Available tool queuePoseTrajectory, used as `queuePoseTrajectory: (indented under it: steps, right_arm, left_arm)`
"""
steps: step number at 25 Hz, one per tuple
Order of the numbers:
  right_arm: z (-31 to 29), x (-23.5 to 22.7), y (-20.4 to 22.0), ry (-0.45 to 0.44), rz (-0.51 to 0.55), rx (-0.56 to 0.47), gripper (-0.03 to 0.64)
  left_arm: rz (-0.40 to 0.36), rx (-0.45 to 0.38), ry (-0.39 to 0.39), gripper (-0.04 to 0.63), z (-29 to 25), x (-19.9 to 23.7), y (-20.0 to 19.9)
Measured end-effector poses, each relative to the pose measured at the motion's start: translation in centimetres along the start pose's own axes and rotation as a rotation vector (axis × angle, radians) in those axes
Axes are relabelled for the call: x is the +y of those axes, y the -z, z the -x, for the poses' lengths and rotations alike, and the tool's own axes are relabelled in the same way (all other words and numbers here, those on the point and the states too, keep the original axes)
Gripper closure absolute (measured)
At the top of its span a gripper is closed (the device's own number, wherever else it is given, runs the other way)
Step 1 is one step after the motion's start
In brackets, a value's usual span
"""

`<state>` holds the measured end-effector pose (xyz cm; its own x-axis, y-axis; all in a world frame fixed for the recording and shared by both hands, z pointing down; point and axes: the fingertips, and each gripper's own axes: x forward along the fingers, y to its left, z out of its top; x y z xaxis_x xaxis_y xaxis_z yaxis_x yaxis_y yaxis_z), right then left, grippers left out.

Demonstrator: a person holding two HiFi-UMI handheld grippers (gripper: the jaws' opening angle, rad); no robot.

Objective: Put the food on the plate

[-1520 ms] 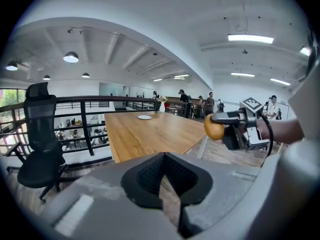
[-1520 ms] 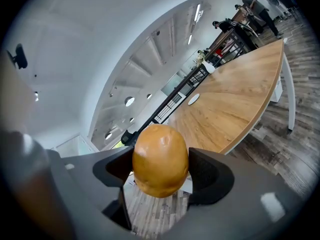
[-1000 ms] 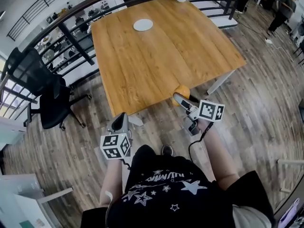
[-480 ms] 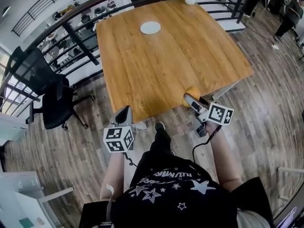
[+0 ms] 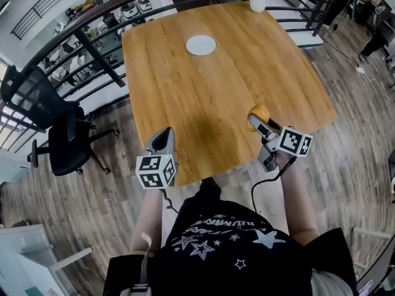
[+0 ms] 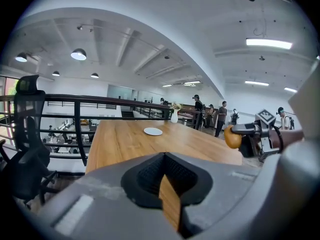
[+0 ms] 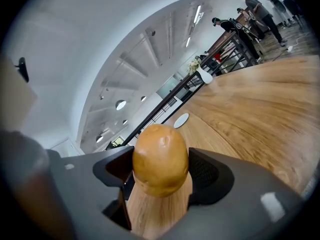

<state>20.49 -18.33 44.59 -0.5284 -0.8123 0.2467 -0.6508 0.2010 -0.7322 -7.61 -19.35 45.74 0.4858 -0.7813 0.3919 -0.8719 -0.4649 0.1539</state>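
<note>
My right tongs grip the potato over the surface, near its edge; my left tongs are closed, empty.

Big wood table w/ a white plate near the far end & a white vase at the far right corner. Right gripper is over the near right part of the table, w/ a round orange food at its tip. Left gripper is over the near left edge. Black chair stands left of the table on the wood floor.
</note>
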Motion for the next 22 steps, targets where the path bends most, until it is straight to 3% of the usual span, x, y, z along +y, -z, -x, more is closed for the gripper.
queuePoseTrajectory:
  steps: [12, 17, 22]
  right_arm:
    - [-12.5, -1.2, -6.3, 0.027, 0.067, 0.068, 0.273]
    - [-17.3, -1.6, -7.8, 0.041, 0.117, 0.143, 0.273]
    - [-21.7, -1.8, -9.8, 0.054, 0.168, 0.171, 0.273]
  left_arm:
    - [0.027, -0.020, -0.018, 0.594, -6.9, 7.3, -4.9]
    - [0.037, -0.029, -0.011, 0.594, -9.3, 9.2, -7.0]
    - [0.002, -0.028, -0.009, 0.594, -12.1, 11.1, -8.9]
